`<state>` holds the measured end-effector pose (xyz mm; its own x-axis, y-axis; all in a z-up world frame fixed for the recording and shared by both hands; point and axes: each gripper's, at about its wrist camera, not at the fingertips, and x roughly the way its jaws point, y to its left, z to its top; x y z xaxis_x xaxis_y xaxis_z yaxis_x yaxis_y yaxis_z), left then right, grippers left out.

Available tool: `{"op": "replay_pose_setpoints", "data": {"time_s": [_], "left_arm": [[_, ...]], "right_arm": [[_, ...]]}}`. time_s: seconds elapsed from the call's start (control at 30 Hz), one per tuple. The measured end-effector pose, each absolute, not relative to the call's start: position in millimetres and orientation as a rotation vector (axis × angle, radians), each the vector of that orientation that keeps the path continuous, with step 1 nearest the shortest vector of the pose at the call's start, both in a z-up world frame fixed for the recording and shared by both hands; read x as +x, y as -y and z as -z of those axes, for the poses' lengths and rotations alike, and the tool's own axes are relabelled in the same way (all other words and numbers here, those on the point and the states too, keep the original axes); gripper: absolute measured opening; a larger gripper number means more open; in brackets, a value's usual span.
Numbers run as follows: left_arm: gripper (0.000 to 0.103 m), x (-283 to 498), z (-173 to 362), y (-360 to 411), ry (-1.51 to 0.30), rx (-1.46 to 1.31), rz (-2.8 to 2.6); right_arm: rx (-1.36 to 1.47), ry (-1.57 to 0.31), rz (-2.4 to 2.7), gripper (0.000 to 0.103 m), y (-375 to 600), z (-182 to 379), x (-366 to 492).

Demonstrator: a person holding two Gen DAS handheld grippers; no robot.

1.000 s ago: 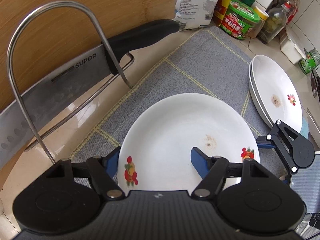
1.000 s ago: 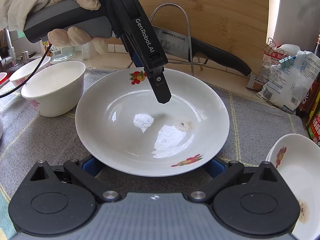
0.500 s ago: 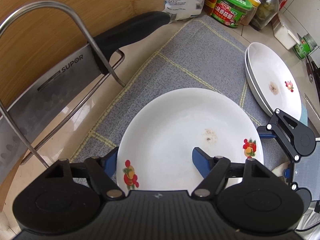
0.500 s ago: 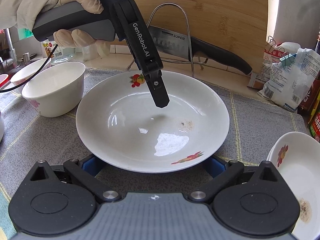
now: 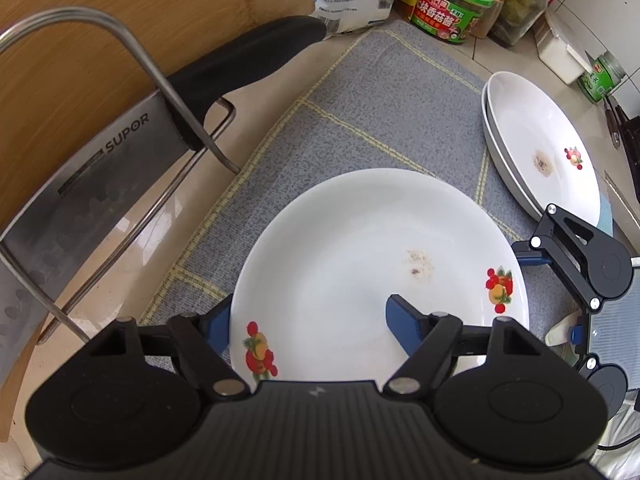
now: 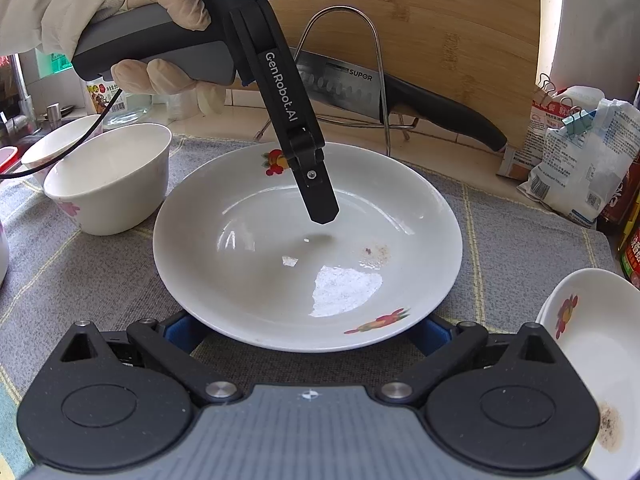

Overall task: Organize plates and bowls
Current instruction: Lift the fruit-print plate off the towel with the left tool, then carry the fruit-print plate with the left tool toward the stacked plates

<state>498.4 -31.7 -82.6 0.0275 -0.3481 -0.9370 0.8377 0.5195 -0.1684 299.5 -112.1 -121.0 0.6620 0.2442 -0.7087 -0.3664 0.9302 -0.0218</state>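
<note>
A white plate with fruit prints [image 5: 360, 248] [image 6: 280, 264] lies on the grey mat. My left gripper [image 5: 308, 320] is open and straddles its near rim, with one finger [image 5: 404, 320] above the inside and the other at the outside; the inner finger [image 6: 316, 192] hovers over the plate in the right wrist view. My right gripper [image 6: 308, 332] is open, its fingers low at the plate's opposite rim, tips hidden under it. Two stacked plates [image 5: 540, 160] [image 6: 600, 360] lie to the right. White bowls [image 6: 108, 176] stand to the left.
A wire rack [image 5: 120, 92] holds a SUPOR cleaver [image 5: 100, 168] against a wooden board [image 6: 440, 20] behind the plate. Bags, jars and bottles [image 5: 456, 4] crowd the back right corner. The grey mat [image 5: 380, 92] has bare room between plate and jars.
The left gripper has shifted slightly along the plate's rim, and the view has swung toward the stacked plates. The right gripper stays at the plate's edge.
</note>
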Motion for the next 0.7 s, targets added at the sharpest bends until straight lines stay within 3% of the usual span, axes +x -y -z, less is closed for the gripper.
{"op": "replay_pose_setpoints", "data": {"time_s": [0.7], "left_arm": [[0.076,464.5,42.3,26.8,-1.149,0.480,0.968]], "right_arm": [[-0.197,-0.758,-0.341,0.103,110.4,93.2,275.5]]}}
